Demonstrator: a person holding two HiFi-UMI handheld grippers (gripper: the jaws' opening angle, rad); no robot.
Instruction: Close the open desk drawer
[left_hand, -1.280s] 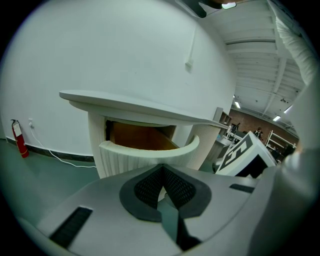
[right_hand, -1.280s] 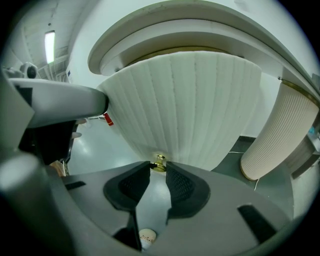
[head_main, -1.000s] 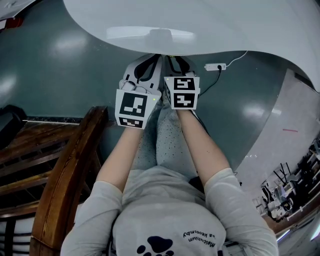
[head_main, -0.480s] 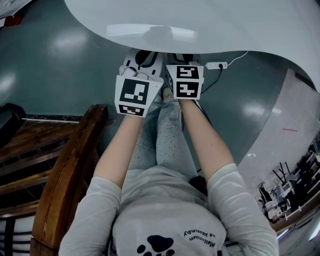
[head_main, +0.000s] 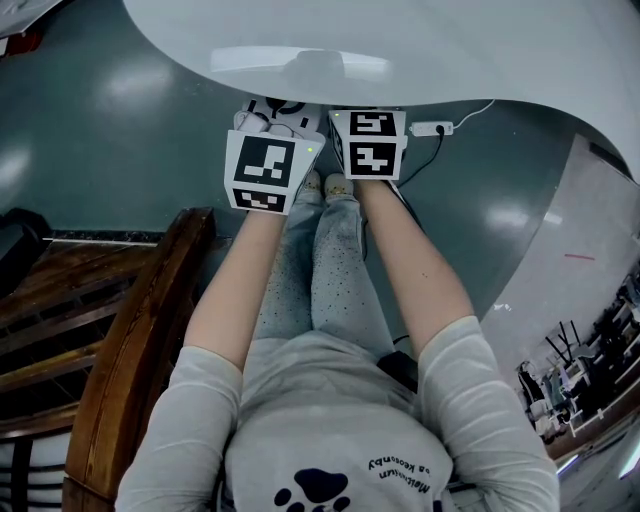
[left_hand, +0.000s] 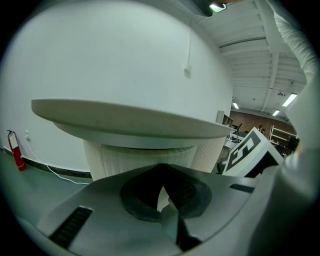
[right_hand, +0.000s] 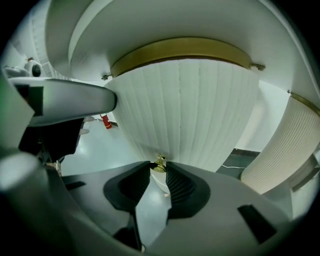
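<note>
Right gripper: jaws narrowly apart and drawn in on a small brass knob, which sits between the fingertips; the pads appear to touch it on both sides. Left gripper: jaws together, nothing between them, held just beside the right one. Both sit under the near edge of the tabletop.

Knob is mounted on a white, curved, vertically ribbed drawer front directly below the tabletop, with a brass band along the top of the panel. Ribs run upright. Knob and front face the person. Long axis of the drawer, and how far out it stands, not readable from these views.

A second ribbed white unit stands under the tabletop, off to one side of the drawer front.

Surface: tabletop white, smooth, rounded outline.

Room: glossy grey-green floor. A white power strip with cable lies on it just outside the tabletop's edge. Dark wooden chair on the person's side of the tabletop. Beyond the tabletop: white wall, red fire extinguisher at its foot, strip lights overhead.
</note>
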